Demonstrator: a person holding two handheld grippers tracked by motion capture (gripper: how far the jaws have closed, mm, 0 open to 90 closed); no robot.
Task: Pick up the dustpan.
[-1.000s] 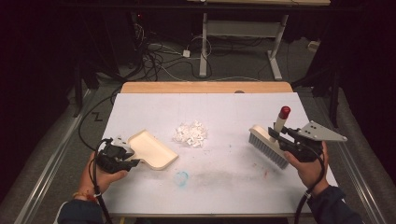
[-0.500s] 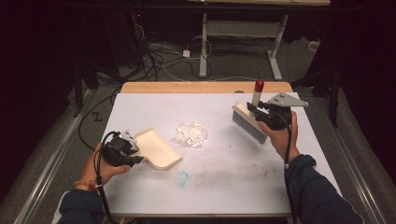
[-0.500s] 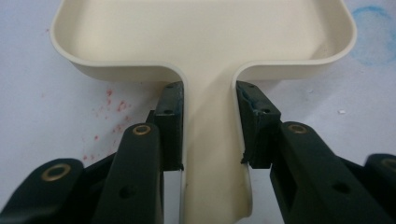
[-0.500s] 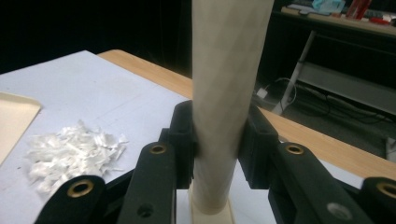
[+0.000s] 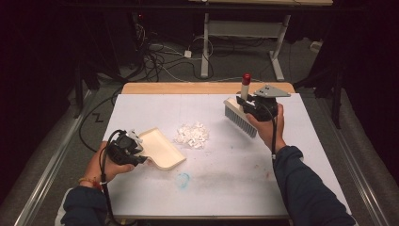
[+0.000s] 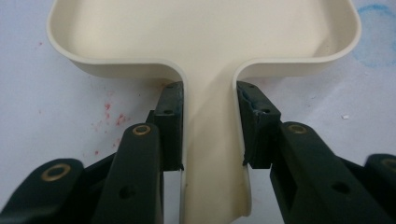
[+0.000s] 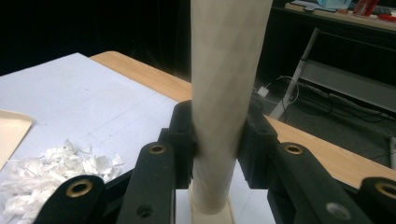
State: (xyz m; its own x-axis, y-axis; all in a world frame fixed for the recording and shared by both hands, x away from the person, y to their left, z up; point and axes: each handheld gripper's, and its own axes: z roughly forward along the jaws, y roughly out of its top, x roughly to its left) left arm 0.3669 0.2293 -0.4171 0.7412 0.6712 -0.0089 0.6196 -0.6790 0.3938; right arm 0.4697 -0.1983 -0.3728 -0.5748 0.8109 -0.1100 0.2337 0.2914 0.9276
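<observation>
paper scraps (image 5: 191,135): a white heap on the desk (image 5: 301,155), between the two tools, just past the dustpan's open edge.
dustpan (image 5: 160,148): cream, flat on the desk, handle clamped in the left tool (image 6: 210,126).
brush (image 5: 241,117): its cream, red-tipped handle is gripped upright by the right tool (image 7: 217,140), bristles down, beyond the scraps.
</observation>
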